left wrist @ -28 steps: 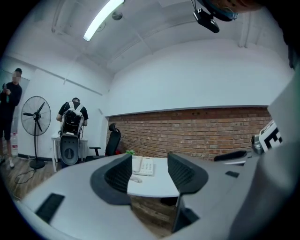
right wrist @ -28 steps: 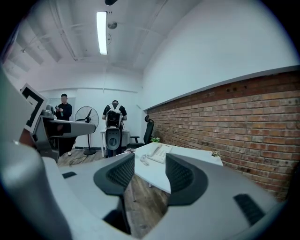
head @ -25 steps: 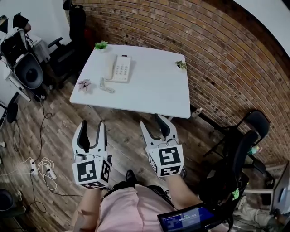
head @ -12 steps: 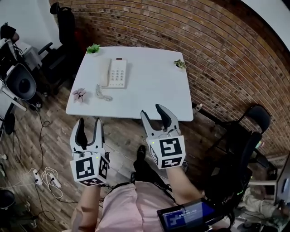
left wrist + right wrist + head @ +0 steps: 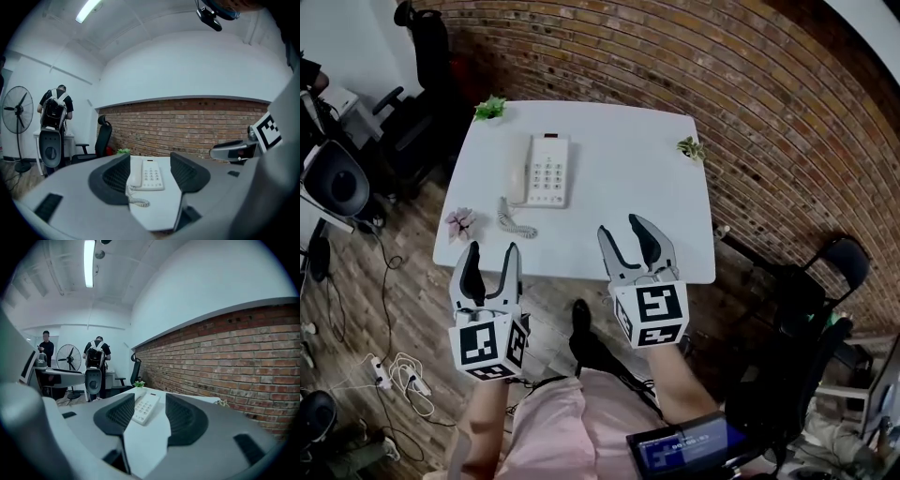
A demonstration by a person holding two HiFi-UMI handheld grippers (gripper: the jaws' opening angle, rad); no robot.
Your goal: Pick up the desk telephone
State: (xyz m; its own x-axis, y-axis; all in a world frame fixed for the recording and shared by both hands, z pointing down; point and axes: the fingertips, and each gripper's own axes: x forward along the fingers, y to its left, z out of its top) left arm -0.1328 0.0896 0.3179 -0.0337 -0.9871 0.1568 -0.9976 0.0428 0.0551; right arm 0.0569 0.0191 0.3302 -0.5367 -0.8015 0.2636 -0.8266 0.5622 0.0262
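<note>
Head view, telephone [image 5: 540,171] mid-table, grippers short of table [image 5: 619,244] edge

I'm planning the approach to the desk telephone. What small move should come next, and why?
Probably move both forward over the table: the left gripper, jaws opening and empty, and the right gripper, open and empty, hover at its near edge, short of the untouched desk telephone.

Both the left gripper [image 5: 492,255] and the right gripper [image 5: 624,230] have advanced to the white table [image 5: 619,178]'s near edge. The left's jaws are opening, with nothing between them.
</note>
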